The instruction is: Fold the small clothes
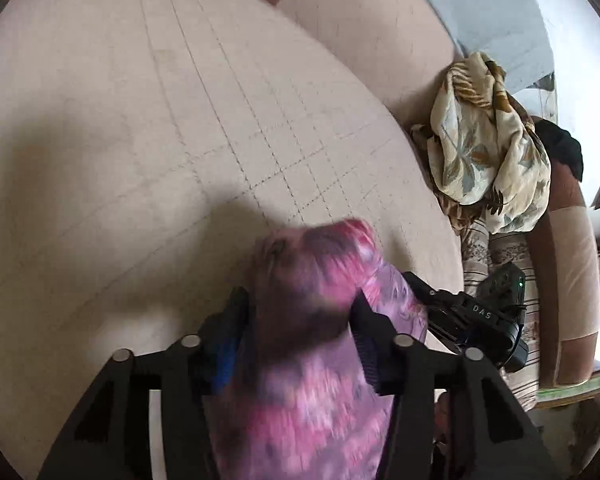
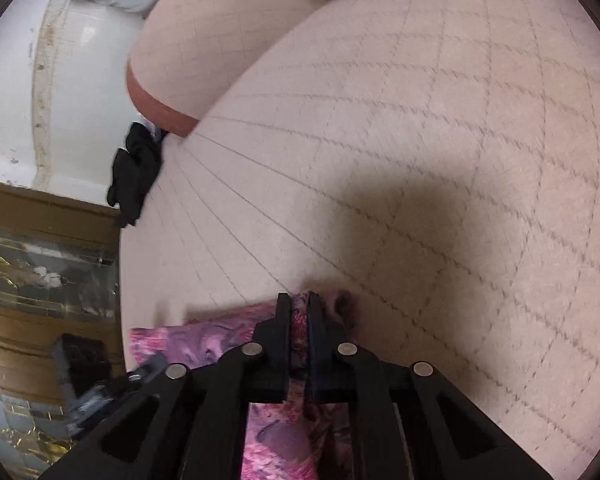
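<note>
Garment (image 1: 324,320), pink-purple print, bunched and lifted off pale quilted bed (image 1: 148,128), spans both grippers. Left gripper (image 1: 300,320) half-open, thick wad between fingers; grip uncertain. Right gripper (image 2: 299,312) pinched narrow on thin edge. Right sits just right of left, garment's long axis between them. Floral cloth pile (image 1: 488,140) well apart.

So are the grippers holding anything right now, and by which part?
Both grip the pink and purple patterned garment: the right gripper pinches a thin edge, the left gripper clamps a thicker bunch.
</note>
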A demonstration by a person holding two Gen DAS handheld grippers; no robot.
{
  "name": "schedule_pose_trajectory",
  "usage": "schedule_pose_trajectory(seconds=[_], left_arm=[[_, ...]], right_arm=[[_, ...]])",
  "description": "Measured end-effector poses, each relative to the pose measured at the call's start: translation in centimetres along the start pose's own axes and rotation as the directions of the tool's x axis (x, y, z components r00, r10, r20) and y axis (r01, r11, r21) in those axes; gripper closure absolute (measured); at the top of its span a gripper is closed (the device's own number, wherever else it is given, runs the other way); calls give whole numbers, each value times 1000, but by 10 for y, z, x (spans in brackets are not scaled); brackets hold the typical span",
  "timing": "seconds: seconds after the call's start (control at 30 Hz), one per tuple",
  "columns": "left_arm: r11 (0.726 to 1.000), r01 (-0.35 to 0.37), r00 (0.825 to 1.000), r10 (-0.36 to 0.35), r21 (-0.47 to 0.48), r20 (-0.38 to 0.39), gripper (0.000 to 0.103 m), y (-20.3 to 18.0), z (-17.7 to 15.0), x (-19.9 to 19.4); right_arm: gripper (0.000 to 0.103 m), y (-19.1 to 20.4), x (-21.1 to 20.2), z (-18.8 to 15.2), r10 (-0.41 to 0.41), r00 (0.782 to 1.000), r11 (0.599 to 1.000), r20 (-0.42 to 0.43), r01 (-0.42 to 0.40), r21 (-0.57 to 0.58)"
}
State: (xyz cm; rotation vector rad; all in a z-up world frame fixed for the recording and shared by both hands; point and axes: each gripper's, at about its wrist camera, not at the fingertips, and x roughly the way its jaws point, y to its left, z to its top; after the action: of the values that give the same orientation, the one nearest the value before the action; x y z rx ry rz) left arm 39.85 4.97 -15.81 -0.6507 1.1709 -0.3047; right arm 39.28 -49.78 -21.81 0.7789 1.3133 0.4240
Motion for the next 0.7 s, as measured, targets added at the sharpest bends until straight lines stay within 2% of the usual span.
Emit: schedule_pose_trajectory(seconds=[0.03, 0.1, 0.13, 0.17, 0.27, 0.33, 0.37, 0.4, 0.43, 0.5, 0.53, 0.57, 0.6, 0.67, 0.7], left_arm=[[999, -7, 1000, 6, 38, 29, 29, -6, -9, -15], [997, -33, 997, 28, 71, 76, 24, -10, -29, -37], [994, -64, 995, 57, 86, 84, 24, -12, -46, -44], [989, -109, 992, 101, 98, 82, 24, -13, -62, -48], [953, -270, 960, 256, 140, 110, 24, -6, -116, -57], [946, -287, 957, 276, 148, 89, 24, 0, -141, -57], [950, -284, 959, 277, 132, 69, 25, 6, -151, -56], [956, -272, 962, 268, 109, 46, 34, 11, -159, -52], [961, -254, 967, 253, 108, 26, 57, 13, -164, -48], [965, -221, 975, 224, 139, -3, 87, 6, -173, -40], [953, -257, 966, 257, 161, 21, 91, 1, -177, -44], [940, -285, 958, 282, 189, 42, 92, -6, -180, -50], [935, -287, 958, 281, 207, 59, 92, -14, -182, -55], [930, -288, 957, 275, 228, 86, 92, -21, -187, -67], [924, -309, 951, 299, 227, 79, 80, -18, -189, -66]], right_arm=[[77, 2, -4, -11, -12, 1000, 1000, 24, 11, 22], [31, 3, -26, -31, -1, 997, 1000, 80, 0, 18], [25, 6, -38, -50, -3, 993, 1000, 119, 1, 15], [24, 7, -48, -68, -7, 991, 1000, 132, 6, 5], [24, 7, -69, -133, -8, 996, 999, 87, 12, -49], [27, 8, -72, -178, -28, 998, 995, 60, 33, -91], [34, 9, -70, -193, -29, 998, 994, 50, 35, -104], [41, 13, -61, -211, -20, 999, 994, 36, 23, -105], [44, 17, -51, -218, -10, 1000, 995, 23, 12, -99], [59, 31, -29, -236, -13, 1000, 994, 3, 13, -113], [69, 35, -20, -236, -33, 999, 992, -19, 31, -124], [99, 39, -12, -231, -61, 997, 990, -39, 56, -130], [98, 45, -3, -238, -104, 994, 988, -39, 98, -119], [98, 47, -8, -240, -88, 996, 991, -17, 85, -105], [98, 57, -11, -247, -90, 996, 988, 13, 91, -121]])
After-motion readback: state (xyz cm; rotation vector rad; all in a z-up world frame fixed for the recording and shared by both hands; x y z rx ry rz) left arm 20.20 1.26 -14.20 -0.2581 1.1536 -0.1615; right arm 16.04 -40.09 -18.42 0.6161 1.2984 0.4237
